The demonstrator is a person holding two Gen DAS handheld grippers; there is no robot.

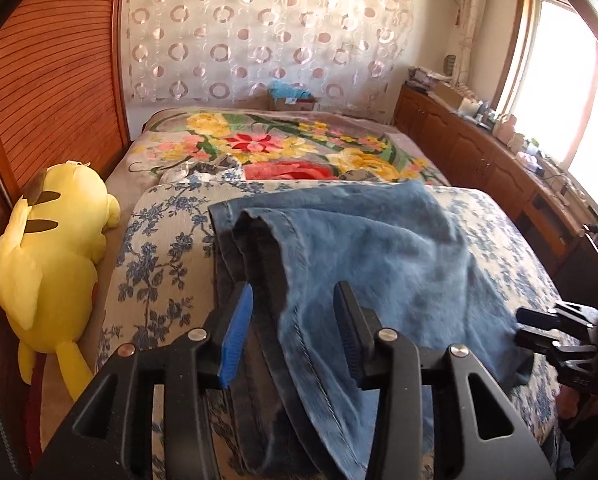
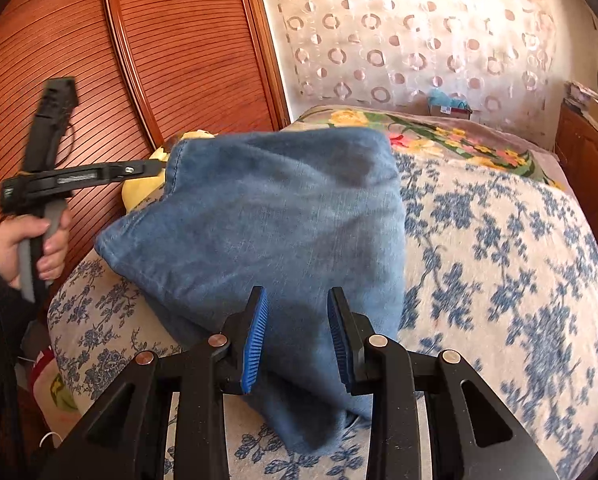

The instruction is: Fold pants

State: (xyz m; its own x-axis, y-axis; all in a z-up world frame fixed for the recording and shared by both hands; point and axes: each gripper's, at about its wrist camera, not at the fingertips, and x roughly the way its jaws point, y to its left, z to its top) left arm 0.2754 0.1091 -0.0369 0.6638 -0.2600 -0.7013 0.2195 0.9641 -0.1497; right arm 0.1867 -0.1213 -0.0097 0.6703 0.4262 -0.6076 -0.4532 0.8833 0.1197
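The pants (image 1: 379,264), blue denim and folded over, are laid on the bed (image 1: 155,264), on its blue-flowered cover. In the left wrist view a hem edge is seen just ahead of the left claw (image 1: 295,332), whose pads stand apart with denim lying beneath and between them, not pressed. In the right wrist view the right claw (image 2: 297,336) is set over the near corner of the pants; its pads are apart too, and the cloth passes under the gap without being pinched. Both claws are pointed downward at a slant. In the right wrist view the left claw is held out level by a hand (image 2: 31,244) gripped round its handle, its tip near the far left corner of the pants. A yellow plush (image 1: 55,256) is propped beside the bed, against a wooden slatted wall (image 1: 59,80).
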